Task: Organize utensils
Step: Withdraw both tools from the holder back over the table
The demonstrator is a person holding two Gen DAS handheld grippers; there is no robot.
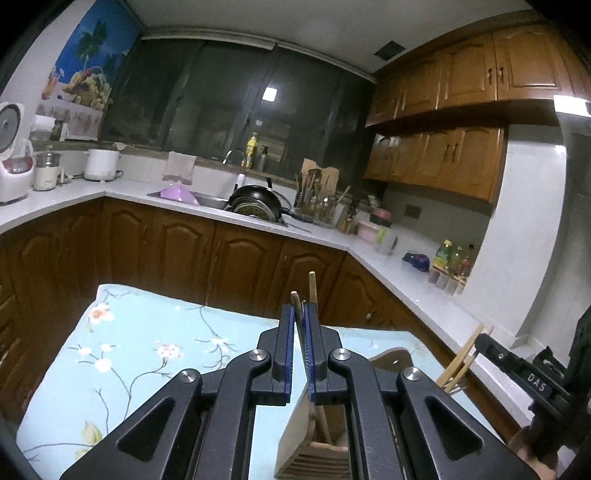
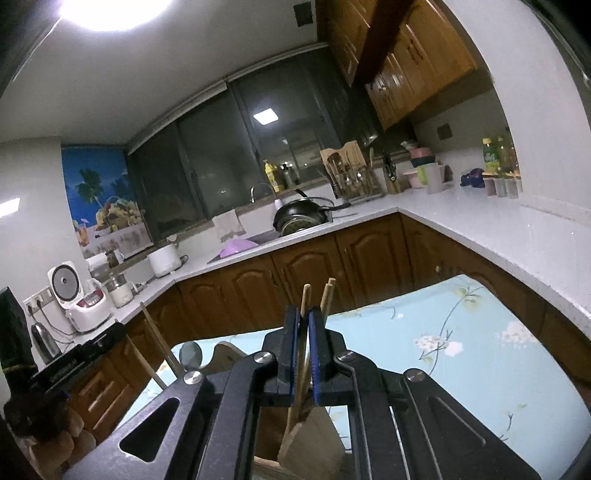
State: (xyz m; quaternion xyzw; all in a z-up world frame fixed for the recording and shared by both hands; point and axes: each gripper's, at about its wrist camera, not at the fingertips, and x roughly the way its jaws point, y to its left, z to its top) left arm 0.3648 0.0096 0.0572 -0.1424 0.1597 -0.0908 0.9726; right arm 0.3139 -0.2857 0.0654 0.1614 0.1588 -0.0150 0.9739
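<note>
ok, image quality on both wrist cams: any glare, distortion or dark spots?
Left wrist view: strong fisheye bending of the counter, black corners, dim room, ceiling light reflected in the dark window. Right wrist view: ceiling lamp blown out top left, same reflection in the window; the chopsticks in the right gripper stay sharp.
</note>
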